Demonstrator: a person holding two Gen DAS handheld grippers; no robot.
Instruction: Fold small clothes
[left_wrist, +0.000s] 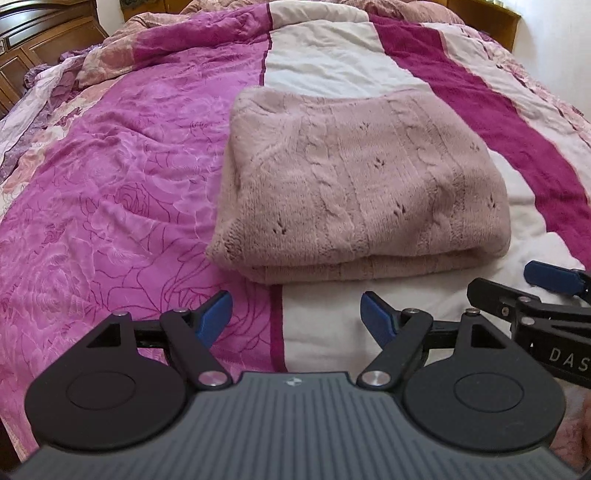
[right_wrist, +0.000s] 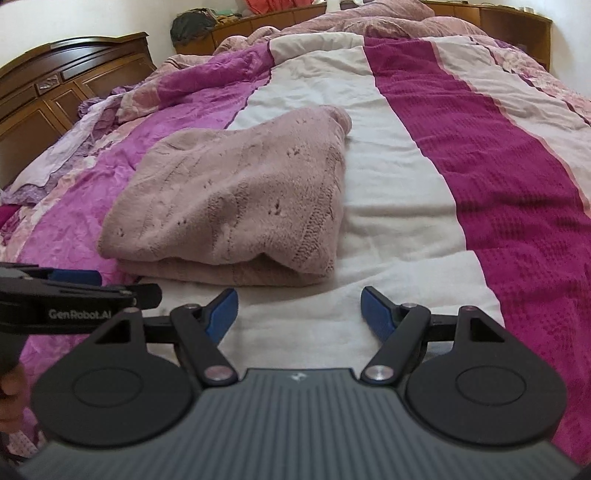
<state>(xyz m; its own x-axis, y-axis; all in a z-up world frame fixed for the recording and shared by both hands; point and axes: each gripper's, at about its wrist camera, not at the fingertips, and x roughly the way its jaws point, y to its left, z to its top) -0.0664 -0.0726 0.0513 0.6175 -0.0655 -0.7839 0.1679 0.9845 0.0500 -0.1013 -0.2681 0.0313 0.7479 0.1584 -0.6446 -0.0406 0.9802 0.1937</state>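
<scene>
— While both tools hang low over the bed, what do they have hold of?

— Nothing; the left hand-held gripper (left_wrist: 297, 310) has its blue fingers (left_wrist: 214, 314) spread wide over the seam between the pink and white stripes of the bedspread (left_wrist: 110, 192); the right hand-held gripper (right_wrist: 299, 308) is spread just as wide over the white stripe, with only cloth showing between its fingers (right_wrist: 375, 312).

— How do the two sit to each other?

— Side by side and close; each wrist view catches the other tool at its edge, near the front of the garment.

— And the garment?

— A dusty-pink knitted sweater (left_wrist: 354, 184) lies folded into a thick, roughly square bundle just beyond the fingertips, apart from both; its layered fold edge faces the tools; it rests mostly on the white stripe, its left side lapping onto the pink floral one.

— Farther back?

— Rumpled quilt (right_wrist: 369, 22) bunched at the far end; a dark wooden headboard (right_wrist: 55, 74) stands off to the left.
</scene>
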